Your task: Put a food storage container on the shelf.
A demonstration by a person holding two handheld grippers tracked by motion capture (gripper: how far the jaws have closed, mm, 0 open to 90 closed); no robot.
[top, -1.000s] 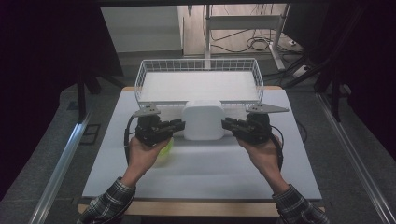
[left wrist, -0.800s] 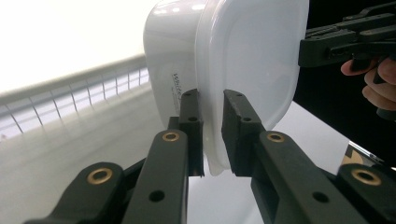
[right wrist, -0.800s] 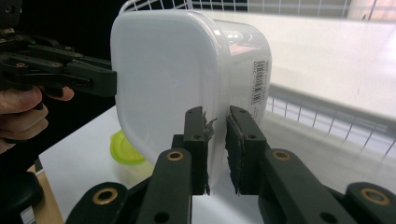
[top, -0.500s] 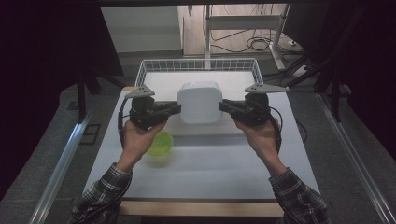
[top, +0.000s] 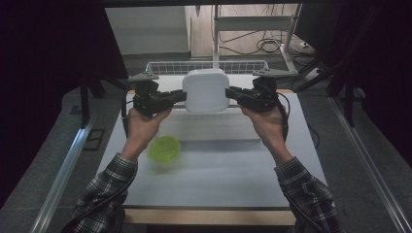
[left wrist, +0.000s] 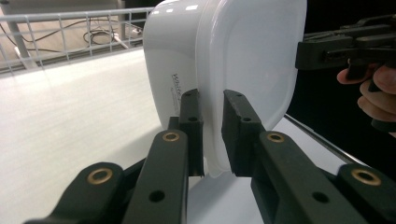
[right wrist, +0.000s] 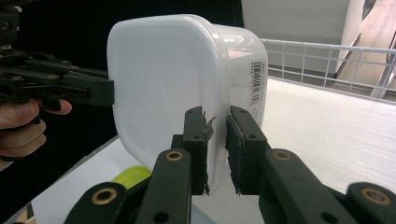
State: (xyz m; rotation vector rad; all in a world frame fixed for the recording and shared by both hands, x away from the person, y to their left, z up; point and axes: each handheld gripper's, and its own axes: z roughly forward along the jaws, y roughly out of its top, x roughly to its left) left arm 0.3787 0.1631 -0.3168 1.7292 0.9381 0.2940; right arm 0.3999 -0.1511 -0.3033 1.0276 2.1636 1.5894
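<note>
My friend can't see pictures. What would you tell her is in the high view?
Two hands hold a white tub up in the air between them, the left gripper and right gripper each pinching one edge. Behind it stands a wire basket at the far end of a white table, and a green bowl sits near the left arm.

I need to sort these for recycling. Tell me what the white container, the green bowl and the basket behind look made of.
White container: apparently plastic, smooth and semi-glossy; highlights show on its rounded corners, and it carries a barcode label.
Green bowl: probably translucent plastic, with a light glow-through look; too blurred to be sure.
Basket: thin wire grid, seemingly white-coated metal.
</note>
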